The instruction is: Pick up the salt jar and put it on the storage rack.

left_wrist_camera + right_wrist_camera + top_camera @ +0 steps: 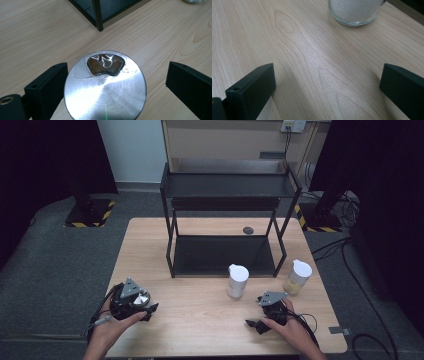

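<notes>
A round container with a shiny silver lid (105, 92) stands on the wooden table (200, 315); a cut-out in the lid shows brown contents. My left gripper (116, 72) straddles it with its jaws wide: the left jaw sits close beside the lid and the right jaw stands well clear. From above, the left gripper (145, 303) and the silver lid (142, 297) are at the table's front left. My right gripper (327, 72) is open over bare wood, nothing between its jaws. It rests at the front right (254, 312), short of a white-filled glass jar (355, 10).
A black two-tier rack (225, 255) stands mid-table, one leg (97, 15) showing ahead of the left gripper. The white-lidded jar (238, 280) is in front of the rack; a second white-lidded jar with yellowish contents (297, 277) stands to its right. Cables trail off the right edge.
</notes>
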Tool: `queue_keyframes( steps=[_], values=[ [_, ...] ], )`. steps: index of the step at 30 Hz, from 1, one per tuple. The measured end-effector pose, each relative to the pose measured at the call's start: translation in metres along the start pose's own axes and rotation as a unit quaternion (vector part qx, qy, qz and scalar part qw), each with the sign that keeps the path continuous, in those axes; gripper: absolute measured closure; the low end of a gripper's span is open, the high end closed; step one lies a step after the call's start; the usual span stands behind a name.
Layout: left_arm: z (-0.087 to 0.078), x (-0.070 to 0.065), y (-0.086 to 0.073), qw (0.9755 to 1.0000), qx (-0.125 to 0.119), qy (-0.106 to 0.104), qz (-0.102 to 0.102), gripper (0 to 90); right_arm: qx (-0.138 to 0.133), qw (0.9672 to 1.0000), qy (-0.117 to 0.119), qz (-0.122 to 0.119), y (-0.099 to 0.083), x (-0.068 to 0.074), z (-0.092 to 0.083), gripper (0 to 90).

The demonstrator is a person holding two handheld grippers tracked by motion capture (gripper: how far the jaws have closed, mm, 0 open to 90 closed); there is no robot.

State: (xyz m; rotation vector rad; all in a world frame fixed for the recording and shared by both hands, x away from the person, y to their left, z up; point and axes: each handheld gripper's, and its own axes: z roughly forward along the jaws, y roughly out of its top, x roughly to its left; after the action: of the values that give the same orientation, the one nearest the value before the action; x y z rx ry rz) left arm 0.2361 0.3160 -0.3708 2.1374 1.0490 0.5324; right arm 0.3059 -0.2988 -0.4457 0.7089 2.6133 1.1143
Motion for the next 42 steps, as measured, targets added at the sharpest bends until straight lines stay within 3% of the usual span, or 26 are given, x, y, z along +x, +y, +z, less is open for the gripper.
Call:
queue_keyframes(
  steps=[11, 28, 42],
  values=[
    [-0.004, 0.002, -0.010, 1.0000, 0.000, 0.003, -0.006, 4.0, 0.000, 1.0000, 0.000, 0.000, 0.000, 0.000, 0.000, 0.9],
    [0.007, 0.005, -0.021, 0.9999, 0.003, 0.004, -0.013, 4.8, 0.000, 1.0000, 0.000, 0.000, 0.000, 0.000, 0.000, 0.9],
    [0.010, 0.014, -0.032, 0.9998, -0.005, -0.007, -0.017, 24.4, 0.000, 1.0000, 0.000, 0.000, 0.000, 0.000, 0.000, 0.9]
  ],
)
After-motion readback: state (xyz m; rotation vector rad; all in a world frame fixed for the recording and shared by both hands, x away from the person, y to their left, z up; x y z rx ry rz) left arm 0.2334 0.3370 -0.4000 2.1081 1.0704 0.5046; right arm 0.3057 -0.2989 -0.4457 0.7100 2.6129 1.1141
